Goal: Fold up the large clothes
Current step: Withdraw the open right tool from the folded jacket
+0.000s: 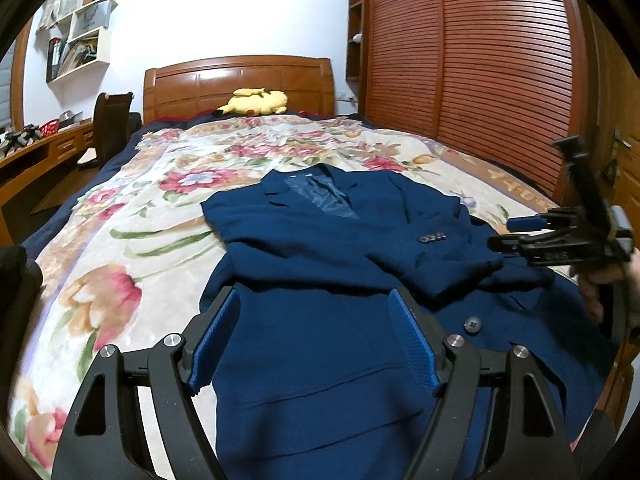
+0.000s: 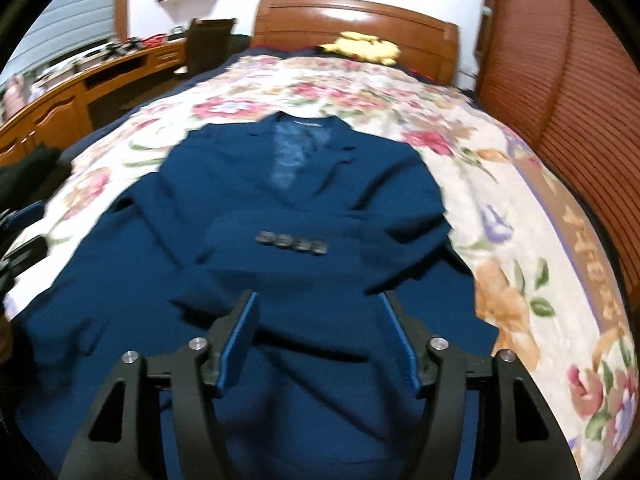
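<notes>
Here, floral bedspread (image 1: 120, 248) under navy jacket (image 1: 320, 264), wooden headboard (image 1: 240, 84) beyond.

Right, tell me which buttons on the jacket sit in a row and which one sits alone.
The row of small buttons runs along the folded sleeve cuff across the navy jacket. The single larger button lies alone on the jacket front, nearer the camera.

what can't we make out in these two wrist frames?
- Jacket hem: cut off by the bottom edge and gripper bodies, both views.
- Jacket's left sleeve: not visible in either view; cannot tell where it lies.
- Right wrist view: motion blur smears the cuff buttons.
- Shelf contents: too small, left wrist view.
</notes>
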`<state>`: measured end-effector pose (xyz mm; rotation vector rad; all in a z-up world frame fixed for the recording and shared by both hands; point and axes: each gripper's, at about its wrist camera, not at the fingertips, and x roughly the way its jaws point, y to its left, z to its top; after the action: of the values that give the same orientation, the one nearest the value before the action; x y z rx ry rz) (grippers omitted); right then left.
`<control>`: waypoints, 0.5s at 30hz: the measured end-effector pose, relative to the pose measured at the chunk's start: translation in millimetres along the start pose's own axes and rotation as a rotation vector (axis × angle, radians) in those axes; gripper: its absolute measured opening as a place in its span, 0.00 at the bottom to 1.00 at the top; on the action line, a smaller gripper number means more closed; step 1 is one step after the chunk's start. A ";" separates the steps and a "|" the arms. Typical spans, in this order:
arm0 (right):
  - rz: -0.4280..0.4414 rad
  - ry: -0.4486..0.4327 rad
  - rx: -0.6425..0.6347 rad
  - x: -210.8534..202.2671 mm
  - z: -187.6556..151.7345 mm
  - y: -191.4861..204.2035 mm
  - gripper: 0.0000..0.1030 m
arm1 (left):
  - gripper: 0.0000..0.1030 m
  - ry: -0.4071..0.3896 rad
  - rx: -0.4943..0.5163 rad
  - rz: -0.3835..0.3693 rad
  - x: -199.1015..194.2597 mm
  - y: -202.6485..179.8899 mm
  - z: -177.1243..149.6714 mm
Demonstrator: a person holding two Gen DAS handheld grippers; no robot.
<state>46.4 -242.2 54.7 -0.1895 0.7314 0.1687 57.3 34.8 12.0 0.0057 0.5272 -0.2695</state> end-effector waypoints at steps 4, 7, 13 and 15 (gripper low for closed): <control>-0.016 0.047 0.036 22.8 -2.5 -10.7 0.62 | 0.75 -0.004 0.024 -0.030 -1.5 -4.1 -1.3; 0.002 0.090 0.061 39.4 -2.7 -13.6 0.62 | 0.77 0.002 0.024 -0.056 0.2 -7.6 -1.3; 0.068 0.127 0.106 57.9 -1.9 -11.3 0.62 | 1.00 0.028 0.020 -0.079 3.4 -8.1 -2.3; 0.087 0.133 0.123 62.2 -2.1 -12.7 0.62 | 1.00 0.018 0.022 -0.081 1.1 -9.3 -1.4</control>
<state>93.4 -249.6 12.6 -0.0518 0.8799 0.1951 55.1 25.6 10.8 0.0082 0.5427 -0.3547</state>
